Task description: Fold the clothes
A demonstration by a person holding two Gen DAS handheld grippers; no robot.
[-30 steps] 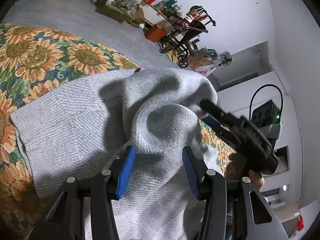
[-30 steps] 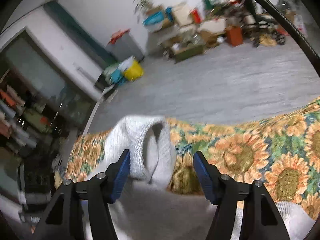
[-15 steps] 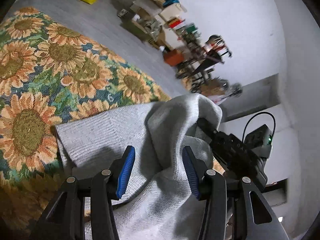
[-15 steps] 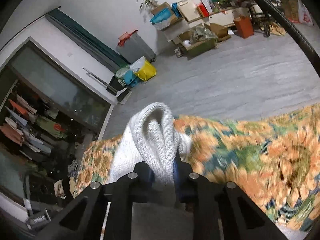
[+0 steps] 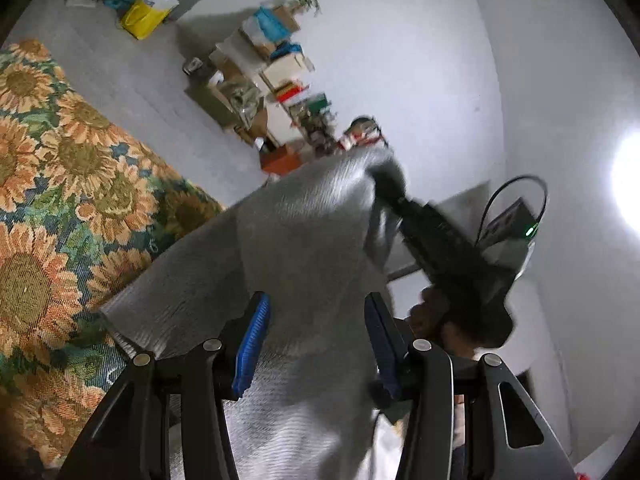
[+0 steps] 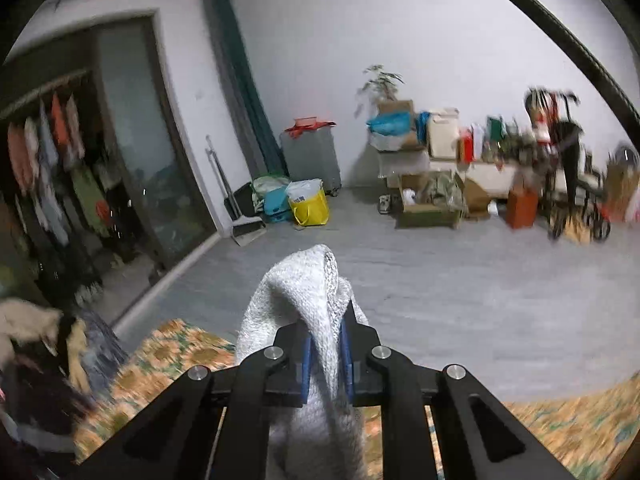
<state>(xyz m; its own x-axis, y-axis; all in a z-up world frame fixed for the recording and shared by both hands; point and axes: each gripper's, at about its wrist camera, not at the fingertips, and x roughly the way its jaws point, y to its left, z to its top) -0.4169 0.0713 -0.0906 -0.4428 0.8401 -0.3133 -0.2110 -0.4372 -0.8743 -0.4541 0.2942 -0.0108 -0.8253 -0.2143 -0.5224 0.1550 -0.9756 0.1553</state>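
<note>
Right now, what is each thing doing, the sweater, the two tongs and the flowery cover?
Grey sweater: partly lifted, pinched fold raised off the cover.
Right tongs: closing on a sweater fold, pads pressing it.
Left tongs: half open, sweater between the pads, grip unclear.
Sunflower cover: spread flat under the sweater.

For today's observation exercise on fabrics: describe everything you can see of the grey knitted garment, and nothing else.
The grey knitted garment looks like a soft, ribbed light-grey sweater. Part of it lies on the sunflower-patterned cover; the rest is lifted into a peak. The right gripper is closing on a folded bunch of it, with the knit pinched between its blue pads and sticking up above them. The left gripper has fabric lying between its parted fingers; no pinch shows there. No neckline or cuff is visible.
</note>
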